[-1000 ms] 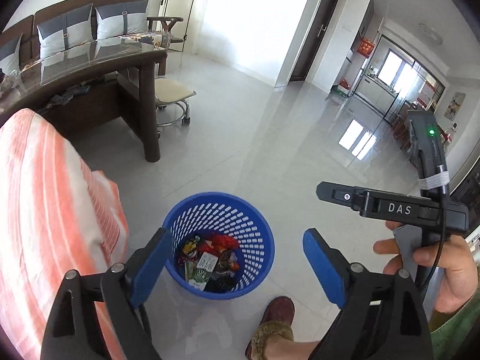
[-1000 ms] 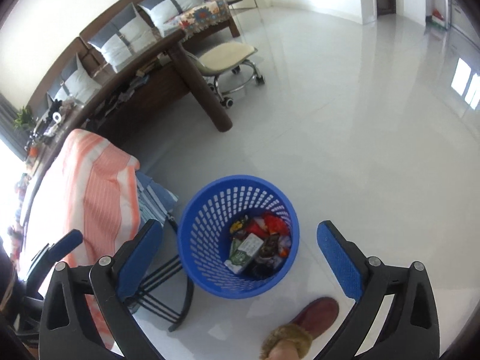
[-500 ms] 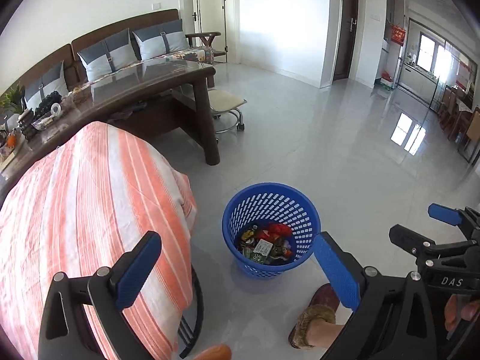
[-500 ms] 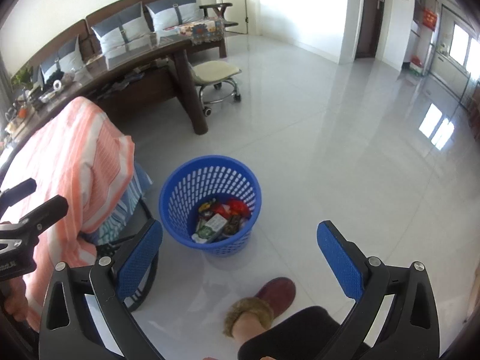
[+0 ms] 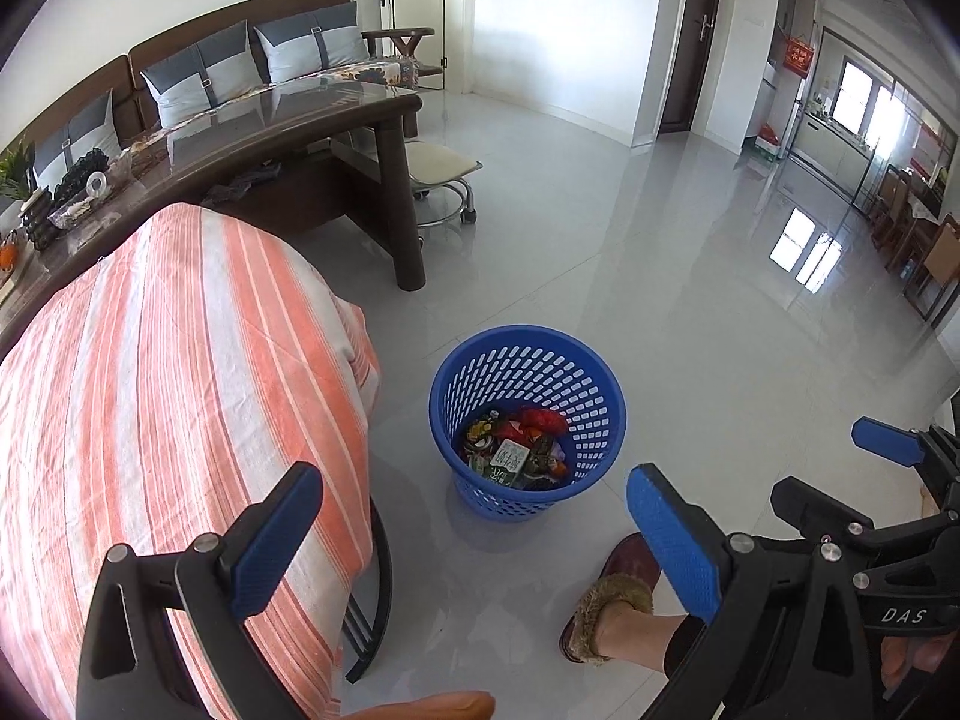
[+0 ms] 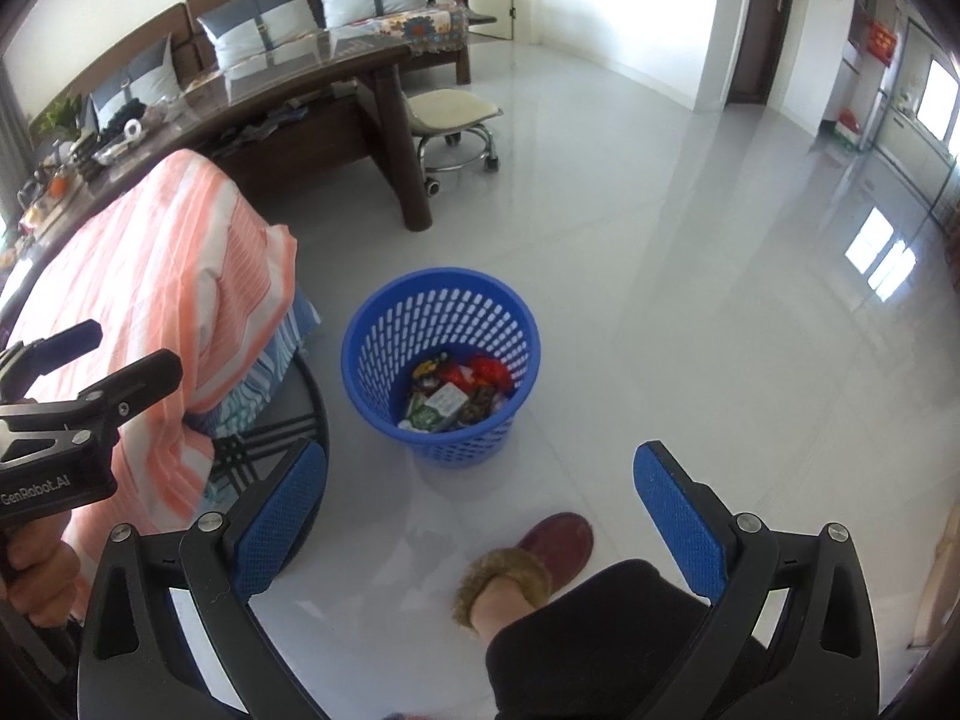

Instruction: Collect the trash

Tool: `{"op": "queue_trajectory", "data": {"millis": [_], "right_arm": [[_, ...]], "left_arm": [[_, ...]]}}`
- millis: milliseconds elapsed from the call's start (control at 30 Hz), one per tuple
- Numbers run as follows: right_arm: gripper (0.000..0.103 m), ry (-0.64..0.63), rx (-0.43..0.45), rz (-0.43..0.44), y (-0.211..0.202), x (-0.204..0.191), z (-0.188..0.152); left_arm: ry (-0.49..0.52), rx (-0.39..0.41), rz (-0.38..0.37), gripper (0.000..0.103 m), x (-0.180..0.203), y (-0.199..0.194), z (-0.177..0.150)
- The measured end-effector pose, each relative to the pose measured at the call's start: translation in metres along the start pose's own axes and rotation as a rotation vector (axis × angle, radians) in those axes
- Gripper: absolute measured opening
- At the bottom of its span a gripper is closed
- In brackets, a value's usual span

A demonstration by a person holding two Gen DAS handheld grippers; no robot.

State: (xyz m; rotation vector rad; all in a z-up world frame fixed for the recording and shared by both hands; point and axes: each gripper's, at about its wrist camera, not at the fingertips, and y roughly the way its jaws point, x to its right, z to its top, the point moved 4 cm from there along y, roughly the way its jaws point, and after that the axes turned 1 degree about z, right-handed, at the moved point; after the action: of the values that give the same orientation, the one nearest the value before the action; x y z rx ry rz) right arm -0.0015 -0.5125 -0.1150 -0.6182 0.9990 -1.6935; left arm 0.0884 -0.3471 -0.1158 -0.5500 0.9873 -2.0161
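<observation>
Left gripper (image 5: 474, 534): its two blue pads stood wide apart, with nothing between them. It pointed down at the floor, above the space between the striped cover and the basket.
Right gripper (image 6: 498, 528): its jaws also stood wide apart and held nothing. Under it only the floor and the person's foot were seen.
Blue basket (image 5: 591, 384): it stood upright on the pale tiled floor (image 5: 660, 276), just beside the chair with the striped cover, and well apart from both grippers.
Trash (image 5: 516, 450): the packets and wrappers lay at the bottom of the basket, among them a green and white carton (image 6: 437, 407) and something red. The basket was not full.
Striped cover (image 5: 180, 372): an orange and white cloth hung over a chair back, left of the basket.
Slipper (image 6: 555, 543): a dark red slipper with a fur edge was on the person's foot, on the floor near the basket but not touching it.
Desk (image 5: 336, 120): a long dark desk with a glass top stood behind the chair, with a small stool (image 5: 441, 165) beside its leg.
Sofa (image 5: 240, 60): it stood against the far wall with grey cushions.
</observation>
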Motion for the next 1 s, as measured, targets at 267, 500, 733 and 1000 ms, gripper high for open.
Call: {"op": "queue_trajectory", "data": {"millis": [267,500,733,1000], "right_arm": [[0.103,0.006,-0.011,0.011,0.0015,-0.0013,-0.0025],[0.103,0.017,-0.010,0.019,0.0009,-0.0002,-0.0020],[0.103,0.022,-0.016,0.030,0.0025,-0.0024,-0.0049],[0.103,0.023,-0.017,0.031,0.0025,-0.0029,-0.0058]], "left_arm": [[0.008,-0.015,0.000,0.103,0.0031,0.0051,-0.0007],[0.004,-0.026,0.002,0.103,0.0014,0.0084,-0.0011],[-0.002,-0.029,-0.006,0.103,0.0000,0.0082,-0.0008],[0.005,-0.031,0.002,0.103,0.0014,0.0094,-0.0021]]}}
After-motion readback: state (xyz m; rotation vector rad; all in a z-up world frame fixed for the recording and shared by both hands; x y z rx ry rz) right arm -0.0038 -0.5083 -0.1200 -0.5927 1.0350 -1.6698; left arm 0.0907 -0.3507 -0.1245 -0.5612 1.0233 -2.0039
